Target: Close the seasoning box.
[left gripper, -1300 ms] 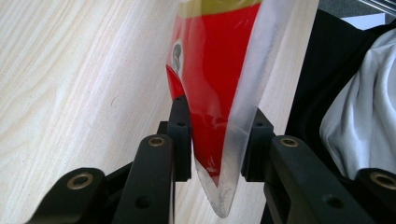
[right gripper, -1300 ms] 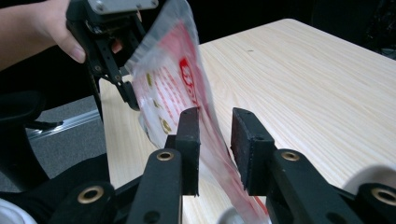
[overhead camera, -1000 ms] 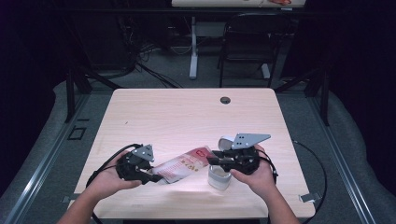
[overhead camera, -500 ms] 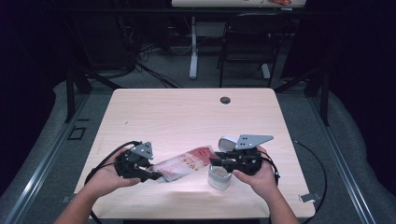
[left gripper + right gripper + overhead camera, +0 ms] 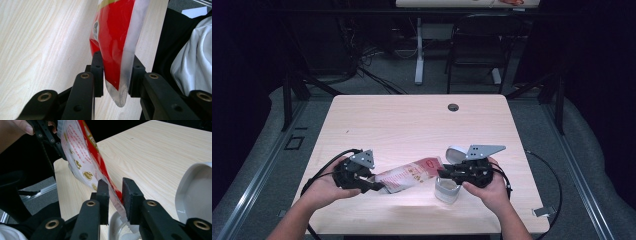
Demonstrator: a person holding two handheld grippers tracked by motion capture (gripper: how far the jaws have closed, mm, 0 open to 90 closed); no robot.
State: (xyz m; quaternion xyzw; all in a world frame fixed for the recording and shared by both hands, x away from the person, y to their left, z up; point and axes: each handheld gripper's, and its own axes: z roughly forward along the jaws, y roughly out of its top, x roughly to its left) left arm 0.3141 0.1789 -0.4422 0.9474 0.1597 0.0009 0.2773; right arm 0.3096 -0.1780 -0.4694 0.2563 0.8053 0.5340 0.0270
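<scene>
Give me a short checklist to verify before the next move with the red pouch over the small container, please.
1. Left tongs shut on the sealed end of the red and clear plastic pouch: ok.
2. Right tongs around the pouch's other end; their jaws have just been closing, firm pressing: cannot tell.
3. Pouch's lower corner above the mouth of the small clear round container: ok.
4. Pouch already cut open: cannot tell.
5. White lid off and lying beside the container: ok.
6. Container upright on the light wooden table: ok.
</scene>
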